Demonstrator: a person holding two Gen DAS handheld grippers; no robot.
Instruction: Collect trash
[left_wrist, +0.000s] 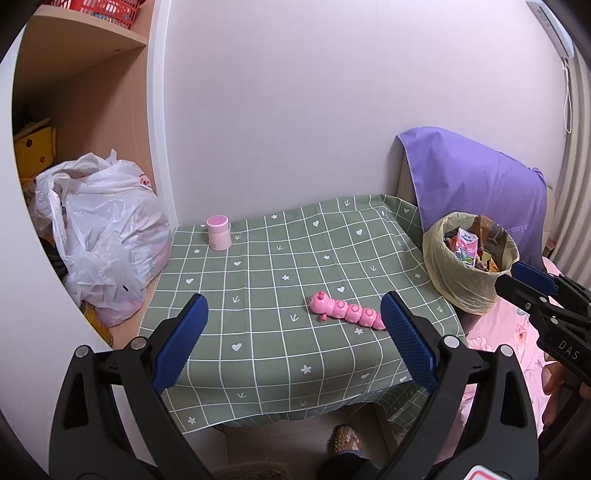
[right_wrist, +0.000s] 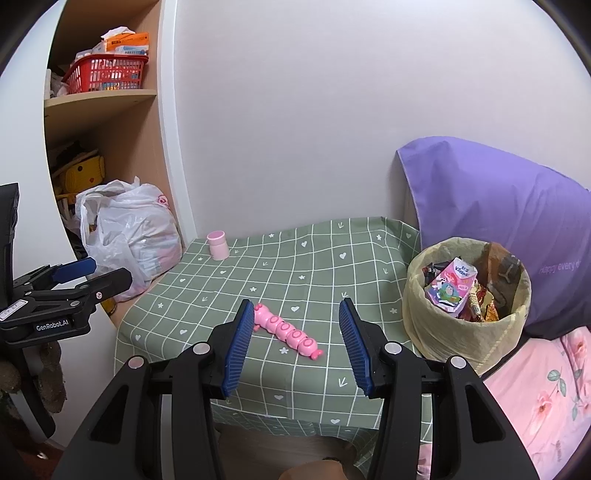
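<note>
Two hand-held grippers are hovering over the near edge of a table (left_wrist: 258, 369) draped in green checked cloth, both spread wide and gripping nothing: the left hand-held gripper (left_wrist: 293, 339) and the right hand-held gripper (right_wrist: 295, 347). The bin (right_wrist: 443, 332), lined with a yellowish bag and standing at the table's right edge, is already holding wrappers and a pink carton (right_wrist: 452, 288), piled close to its rim. No loose trash is showing on the cloth itself. A pink caterpillar toy (right_wrist: 286, 330) is lying near the front middle, and a pink cup (right_wrist: 217, 245) is standing at the far left corner; neither looks like rubbish. The collecting step appears to be finishing, or pausing between items. The next move probably calls for searching beyond the table, or for gathering the liner's rim to lift the bag out, which would need both grippers pinching opposite sides of the thin plastic without tipping the contents.
</note>
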